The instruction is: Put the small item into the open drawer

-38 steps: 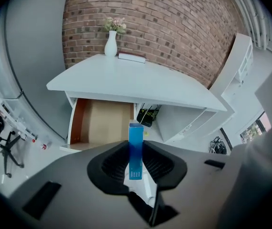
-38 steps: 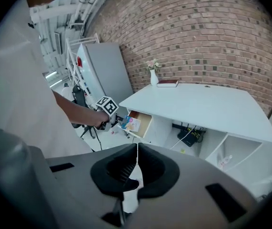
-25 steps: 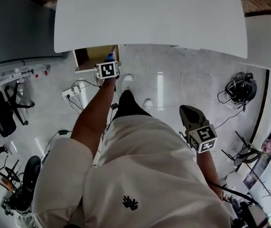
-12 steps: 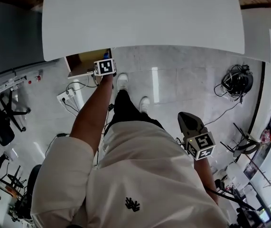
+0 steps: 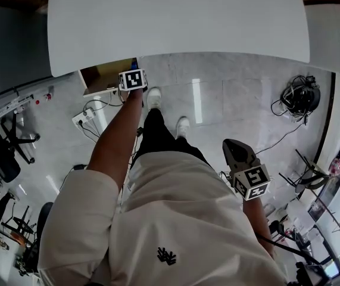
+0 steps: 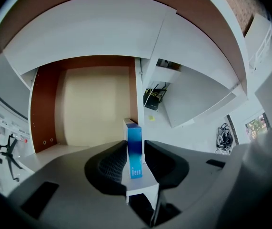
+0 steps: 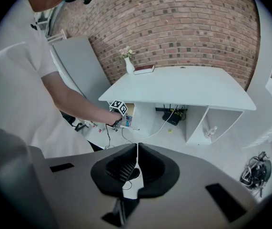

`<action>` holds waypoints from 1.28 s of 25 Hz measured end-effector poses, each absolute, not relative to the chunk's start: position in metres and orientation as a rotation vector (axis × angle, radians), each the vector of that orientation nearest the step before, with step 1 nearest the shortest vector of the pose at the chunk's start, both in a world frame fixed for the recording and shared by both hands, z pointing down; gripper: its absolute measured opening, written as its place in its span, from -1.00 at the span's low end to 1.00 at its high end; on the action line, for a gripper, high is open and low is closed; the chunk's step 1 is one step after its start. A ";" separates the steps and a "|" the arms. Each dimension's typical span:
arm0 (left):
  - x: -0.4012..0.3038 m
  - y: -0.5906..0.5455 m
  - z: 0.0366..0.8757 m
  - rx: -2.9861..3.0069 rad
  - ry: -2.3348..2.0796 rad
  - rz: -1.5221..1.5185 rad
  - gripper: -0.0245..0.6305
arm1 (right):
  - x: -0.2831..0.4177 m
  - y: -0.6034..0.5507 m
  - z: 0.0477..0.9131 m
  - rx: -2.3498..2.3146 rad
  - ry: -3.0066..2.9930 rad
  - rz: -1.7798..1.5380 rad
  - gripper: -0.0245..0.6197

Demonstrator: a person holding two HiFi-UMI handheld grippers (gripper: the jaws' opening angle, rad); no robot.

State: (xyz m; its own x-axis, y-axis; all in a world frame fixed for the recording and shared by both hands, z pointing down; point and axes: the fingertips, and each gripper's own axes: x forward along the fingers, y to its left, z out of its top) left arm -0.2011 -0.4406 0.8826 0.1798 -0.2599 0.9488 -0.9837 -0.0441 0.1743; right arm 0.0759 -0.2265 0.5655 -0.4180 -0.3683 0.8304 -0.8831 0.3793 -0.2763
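Note:
In the left gripper view a small blue box (image 6: 135, 150) stands upright between the jaws of my left gripper (image 6: 136, 146). These jaws are opening; a thin gap shows at the right jaw. Just beyond lies the open drawer (image 6: 95, 106), with a beige floor and a brown left wall. From the head view the left marker cube (image 5: 133, 79) sits at the drawer (image 5: 101, 76) under the white table's edge (image 5: 175, 22), and the box is hidden. My right gripper (image 5: 236, 149) hangs shut and empty by the person's right hip.
A power strip (image 5: 88, 118) and cables lie on the floor left of the person's shoes (image 5: 153, 99). A cable bundle (image 5: 299, 105) is at the right, office chairs (image 5: 0, 151) at the left. The right gripper view shows a vase (image 7: 128, 63) on the desk.
The left gripper stays at the drawer mouth. The blue box that showed beside its marker cube a second ago is now hidden in the head view. The right gripper has barely moved.

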 end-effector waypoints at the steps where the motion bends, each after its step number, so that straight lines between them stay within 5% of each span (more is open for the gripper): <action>1: -0.199 -0.440 0.883 1.496 -1.246 0.944 -0.53 | 0.076 -0.227 0.565 1.076 -1.964 0.966 -0.82; 25: -0.171 -0.331 0.731 1.718 -1.350 0.818 -0.48 | 0.107 -0.155 0.534 0.974 -2.235 0.817 -0.82; 32: -0.117 -0.245 0.651 1.811 -1.329 0.619 -0.71 | 0.141 -0.106 0.523 0.890 -2.322 0.723 -0.82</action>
State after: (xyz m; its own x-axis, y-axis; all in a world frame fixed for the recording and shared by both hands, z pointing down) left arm -0.1175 -0.2455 0.6510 0.3315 -0.5562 0.7621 -0.9412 -0.1390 0.3079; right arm 0.1408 -0.1061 0.5232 -0.6329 -0.4241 0.6478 -0.7167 0.6373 -0.2831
